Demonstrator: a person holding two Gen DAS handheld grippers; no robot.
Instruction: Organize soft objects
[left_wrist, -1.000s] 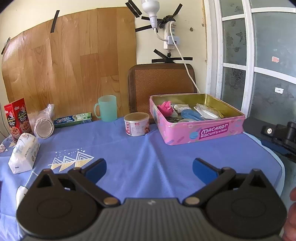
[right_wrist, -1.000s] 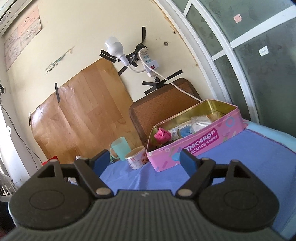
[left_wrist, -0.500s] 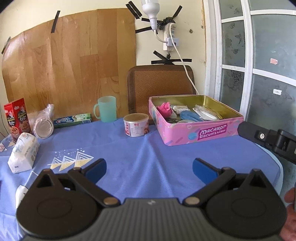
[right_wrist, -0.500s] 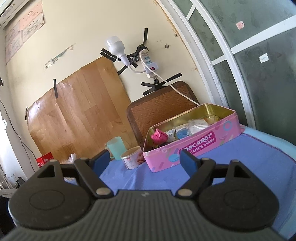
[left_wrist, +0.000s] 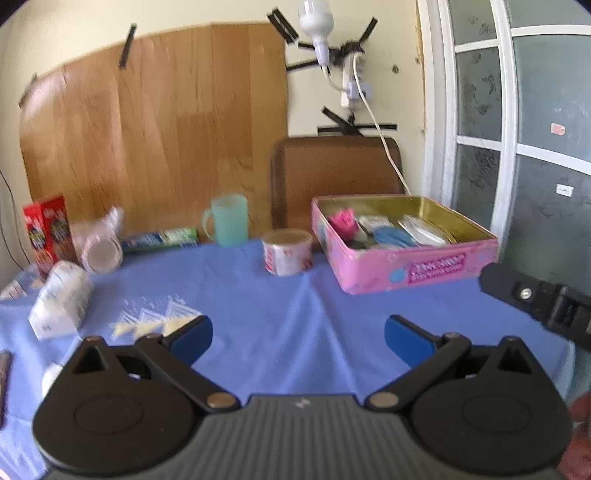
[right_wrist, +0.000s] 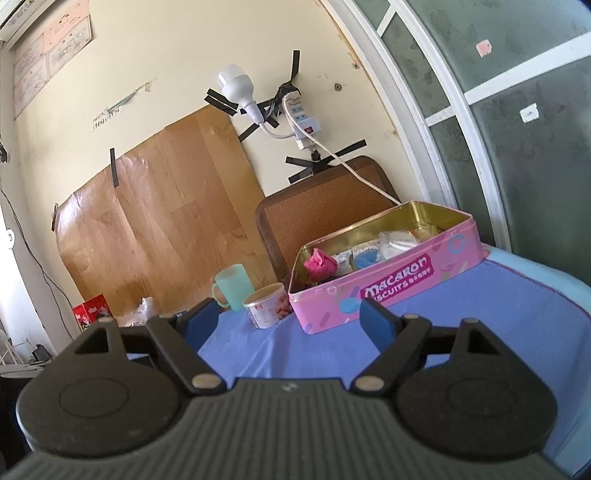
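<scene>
Hovering above the blue tablecloth (left_wrist: 280, 332), left claw (left_wrist: 298, 336) and right claw (right_wrist: 286, 323) gape wide, empty; pink rectangular macaron tin (right_wrist: 391, 288) with soft pink cloth (right_wrist: 319, 266) sits ahead-right.

right gripper (left_wrist: 539, 306) | farther into left view | tin (right_wrist: 388, 280) nearer
</scene>
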